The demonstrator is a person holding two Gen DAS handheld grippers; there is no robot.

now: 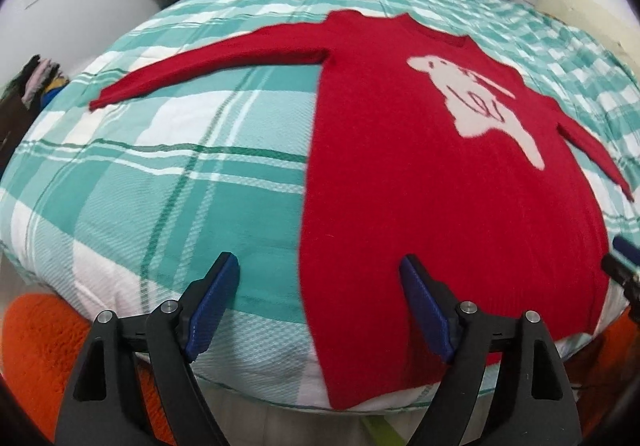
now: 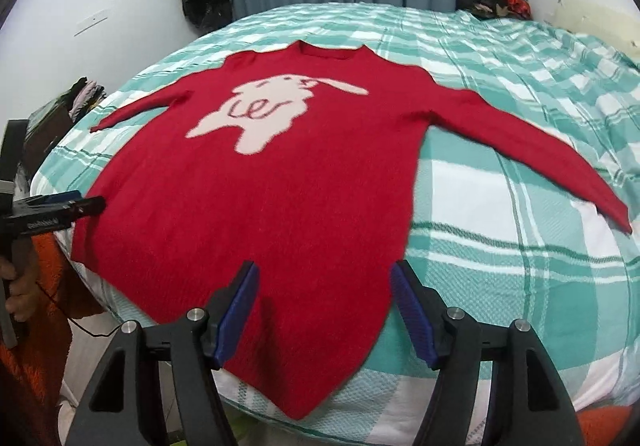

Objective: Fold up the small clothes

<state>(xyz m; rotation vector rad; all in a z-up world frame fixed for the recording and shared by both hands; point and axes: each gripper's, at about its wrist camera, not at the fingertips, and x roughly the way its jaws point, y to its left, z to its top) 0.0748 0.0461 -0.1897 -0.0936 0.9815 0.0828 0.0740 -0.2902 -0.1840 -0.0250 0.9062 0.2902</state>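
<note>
While a red knitted sweater (image 2: 256,206) lies flat on the checked bed (image 1: 160,174), both tools (image 1: 320,306) (image 2: 324,310) hover apart over its hem; folding seems unstarted, needing a hem grasp.

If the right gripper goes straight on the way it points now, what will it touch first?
Most likely the red sweater: the right gripper is open and aimed down at the sweater's lower hem near its right corner, with the plaid bedcover underneath. Exact depth is unclear.

Fuzzy matt knit red sweater (image 2: 280,206) on woven checked cotton bedspread (image 2: 500,206); matt black plastic fingers (image 1: 218,294), blue pads.
</note>
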